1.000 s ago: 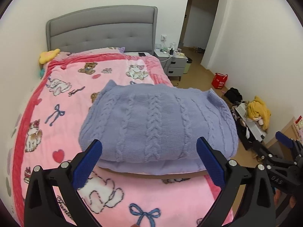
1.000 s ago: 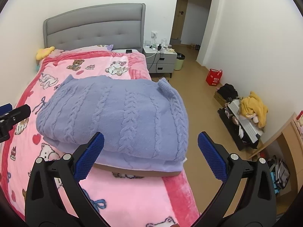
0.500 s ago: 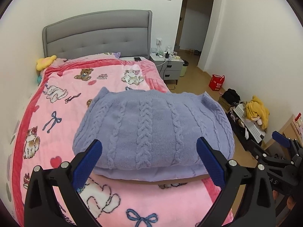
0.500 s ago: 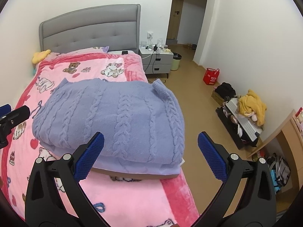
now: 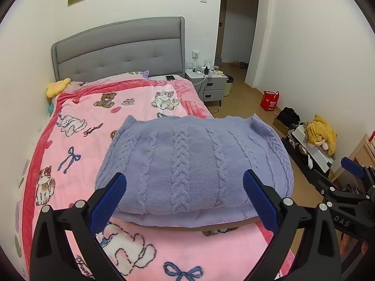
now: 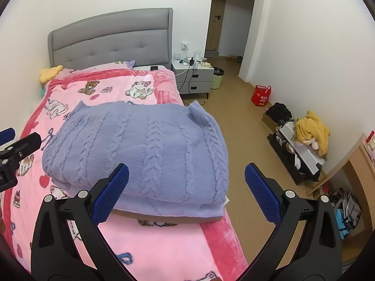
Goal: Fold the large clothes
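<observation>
The folded sweater (image 5: 194,161) is being faced widthwise, just ahead of both wide-spread hand-held grippers, left (image 5: 185,194) and right (image 6: 186,185).

Both wrist cameras look from the foot of the pink cartoon-print bed (image 5: 77,145) toward the grey padded headboard (image 6: 110,42), slightly downward. Both views share the near folded lavender cable-knit sweater (image 5: 194,161).
</observation>
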